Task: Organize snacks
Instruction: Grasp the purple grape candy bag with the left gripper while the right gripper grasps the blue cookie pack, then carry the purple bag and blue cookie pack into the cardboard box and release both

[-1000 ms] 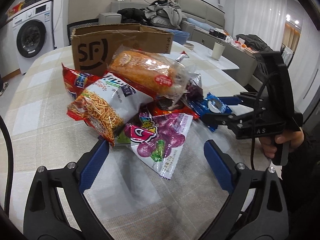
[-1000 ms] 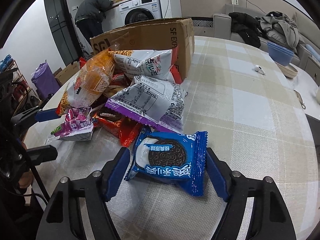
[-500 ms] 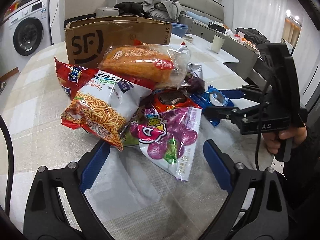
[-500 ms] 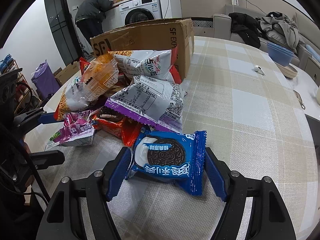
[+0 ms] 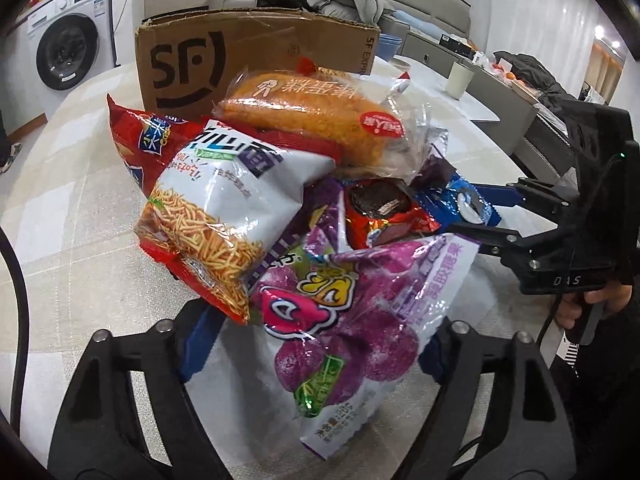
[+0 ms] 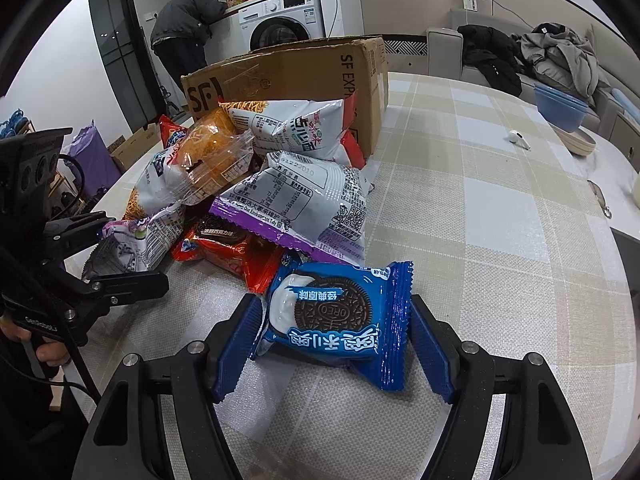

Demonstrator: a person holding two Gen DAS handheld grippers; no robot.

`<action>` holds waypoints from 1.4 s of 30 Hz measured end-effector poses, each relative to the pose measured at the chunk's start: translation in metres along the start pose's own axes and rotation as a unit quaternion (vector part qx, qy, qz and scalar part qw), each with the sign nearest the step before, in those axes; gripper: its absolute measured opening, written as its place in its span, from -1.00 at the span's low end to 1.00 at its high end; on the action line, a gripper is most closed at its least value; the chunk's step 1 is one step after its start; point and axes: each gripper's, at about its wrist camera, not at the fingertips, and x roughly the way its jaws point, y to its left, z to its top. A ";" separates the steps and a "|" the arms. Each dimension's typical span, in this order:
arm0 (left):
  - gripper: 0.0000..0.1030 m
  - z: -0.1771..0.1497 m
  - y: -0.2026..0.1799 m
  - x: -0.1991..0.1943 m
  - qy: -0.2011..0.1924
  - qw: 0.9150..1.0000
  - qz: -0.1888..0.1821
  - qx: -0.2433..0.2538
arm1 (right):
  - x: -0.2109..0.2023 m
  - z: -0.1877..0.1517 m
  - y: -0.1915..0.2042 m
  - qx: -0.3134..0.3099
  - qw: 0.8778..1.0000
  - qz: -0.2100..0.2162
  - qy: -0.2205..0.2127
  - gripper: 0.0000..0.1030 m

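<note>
A pile of snack packets lies on the checked tablecloth in front of a brown SF cardboard box (image 5: 256,60). My left gripper (image 5: 312,344) is open around the near end of a purple grape candy bag (image 5: 352,320), next to a white noodle-snack bag (image 5: 232,216). An orange bread packet (image 5: 316,120) tops the pile. My right gripper (image 6: 336,344) is open, its blue pads on either side of a blue Oreo packet (image 6: 336,316) lying on the table. It also shows in the left wrist view (image 5: 472,204).
The cardboard box (image 6: 296,80) stands behind the pile. A red chocolate pie packet (image 6: 228,248) and a white-purple bag (image 6: 304,208) lie between the grippers. A white earbud case (image 6: 519,139), blue bowls (image 6: 560,108) and a cup (image 5: 460,80) are at the far side.
My left gripper has moved forward so the purple bag now lies between its fingers. My right gripper has crept forward around the Oreo packet and its fingers have narrowed slightly.
</note>
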 end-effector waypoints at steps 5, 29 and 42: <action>0.41 -0.008 -0.006 -0.002 0.000 1.000 0.008 0.014 | -0.001 -0.001 0.001 -0.002 1.000 -0.001 0.000 0.46; -0.09 -0.039 -0.016 -0.044 -0.060 0.998 -0.015 0.033 | -0.006 -0.007 0.010 -0.034 0.999 -0.018 -0.006 -0.06; -0.09 -0.029 -0.012 -0.066 -0.098 0.995 -0.022 0.018 | -0.039 -0.015 0.002 -0.013 0.999 -0.012 -0.049 -0.08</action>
